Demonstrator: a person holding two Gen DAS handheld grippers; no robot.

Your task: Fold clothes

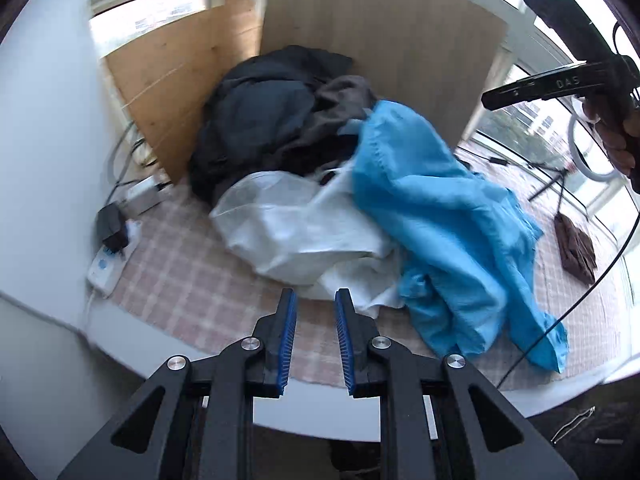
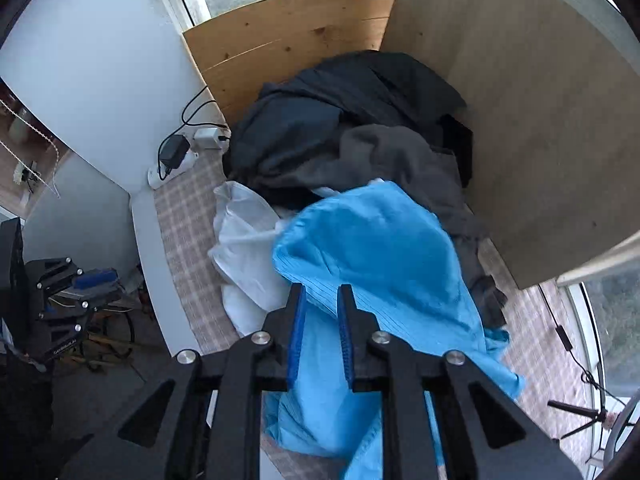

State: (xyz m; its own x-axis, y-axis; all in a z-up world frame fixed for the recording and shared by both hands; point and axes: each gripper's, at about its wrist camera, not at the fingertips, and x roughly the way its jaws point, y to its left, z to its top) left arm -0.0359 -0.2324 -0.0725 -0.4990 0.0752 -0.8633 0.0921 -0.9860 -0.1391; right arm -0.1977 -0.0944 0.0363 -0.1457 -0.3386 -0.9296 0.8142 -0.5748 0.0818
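A bright blue garment [image 1: 440, 220] lies crumpled on the checked tablecloth [image 1: 180, 280], draped from the pile toward the front right edge. Partly under it lies a white garment [image 1: 300, 224], and behind both is a heap of dark clothes [image 1: 272, 120]. My left gripper [image 1: 315, 300] hovers open over the table's front edge, just short of the white garment, with nothing between its fingers. My right gripper [image 2: 322, 296] stands open above the blue garment [image 2: 380, 248], holding nothing. In the left wrist view a hand [image 1: 612, 136] holds that gripper's black body [image 1: 560, 84] high at the right.
Wooden boards [image 1: 360, 40] wall off the table's back. A power strip [image 1: 104, 268] and a black adapter [image 1: 112, 228] sit at the left edge. A small brown cloth [image 1: 576, 248] lies far right, near a tripod [image 2: 580, 420]. A black device with blue pads [image 2: 72, 284] stands left of the table.
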